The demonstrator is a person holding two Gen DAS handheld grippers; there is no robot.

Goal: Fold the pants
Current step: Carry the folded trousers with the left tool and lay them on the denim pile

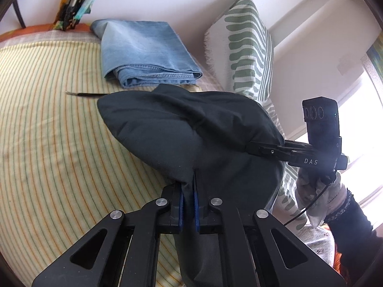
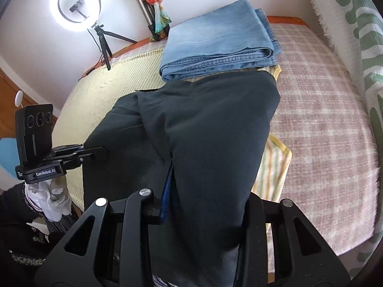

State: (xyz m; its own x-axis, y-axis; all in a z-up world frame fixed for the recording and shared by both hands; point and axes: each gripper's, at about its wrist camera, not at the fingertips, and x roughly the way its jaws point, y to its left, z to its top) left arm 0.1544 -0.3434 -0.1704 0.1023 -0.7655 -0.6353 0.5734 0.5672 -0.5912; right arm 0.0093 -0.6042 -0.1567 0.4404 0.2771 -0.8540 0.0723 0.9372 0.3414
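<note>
While the left wrist view looks along its own fingers, the left gripper (image 1: 188, 191) shows its blue pads nearly together with a fold of the dark pants (image 1: 182, 129) pinched between them. The pants hang lifted above the striped yellow sheet (image 1: 55, 124), bulging in a soft hump between the two tools. At the right, the right gripper (image 1: 250, 147) is closed on the cloth's far right edge, held by a gloved hand (image 1: 318, 196). Farther off lie folded blue jeans (image 1: 146, 52), and a green-patterned pillow (image 1: 249, 45) leans on the wall to the right.

From the right wrist view, the right gripper (image 2: 171, 174) has one blue pad showing at the left of the cloth; the other finger is hidden under the draped fabric, so it reads as clamped on the pants (image 2: 205, 129), which spill over it toward the near edge. At the left, the left gripper (image 2: 101, 154) bites the other edge. A pink checked blanket (image 2: 323, 124) covers the bed at the right, and a ring light (image 2: 75, 6) stands far left.

The fabric looks light, limp and thin; it sags wherever it is unsupported and will likely crease readily. Holding it at opposite edges, as now, should keep the fold line taut; a grip near the middle would probably let the ends droop.
</note>
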